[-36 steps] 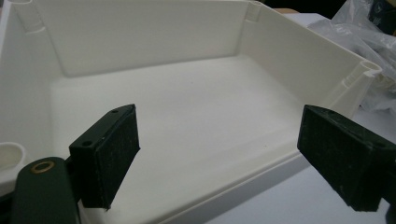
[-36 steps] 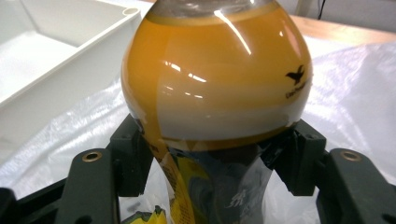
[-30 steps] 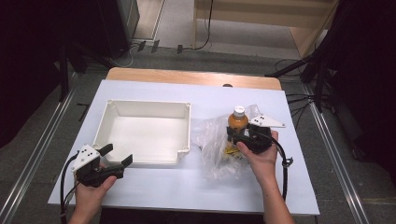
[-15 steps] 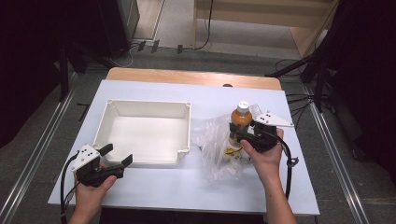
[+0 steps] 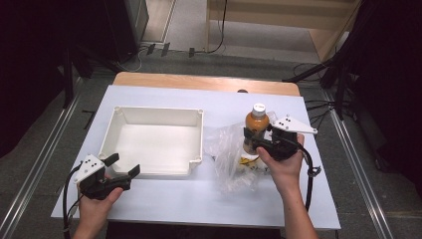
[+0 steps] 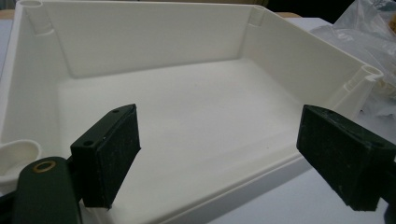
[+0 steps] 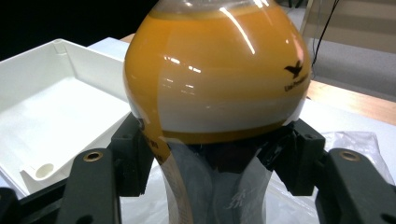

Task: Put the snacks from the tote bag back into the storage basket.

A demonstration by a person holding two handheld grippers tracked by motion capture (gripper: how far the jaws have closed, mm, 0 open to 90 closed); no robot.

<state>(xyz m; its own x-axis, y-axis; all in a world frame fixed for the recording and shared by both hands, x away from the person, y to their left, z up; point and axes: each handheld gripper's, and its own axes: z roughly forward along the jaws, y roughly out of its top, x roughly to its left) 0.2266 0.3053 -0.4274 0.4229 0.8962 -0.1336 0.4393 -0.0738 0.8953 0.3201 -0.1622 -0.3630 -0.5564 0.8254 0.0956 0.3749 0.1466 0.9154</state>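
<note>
A bottle of orange drink (image 5: 256, 127) with a white cap stands upright at the right of the table, partly inside a clear plastic bag (image 5: 230, 157). My right gripper (image 5: 252, 139) is shut on the bottle's narrow waist; close up the bottle (image 7: 217, 79) bulges above the jaws. An empty white tray (image 5: 115, 144) lies left of centre. My left gripper (image 5: 123, 165) is open at the tray's near left corner, and its fingers (image 6: 108, 154) frame the tray's near rim (image 6: 243, 182).
The white table top (image 5: 164, 199) sits on a wooden board (image 5: 199, 82) that shows at the far edge. Cables trail from both grippers off the near side. Dark equipment and cables (image 5: 318, 74) stand beyond the table.
The right gripper has lifted the bottle a little up and to the right, farther out of the bag. The left gripper has stayed put.
</note>
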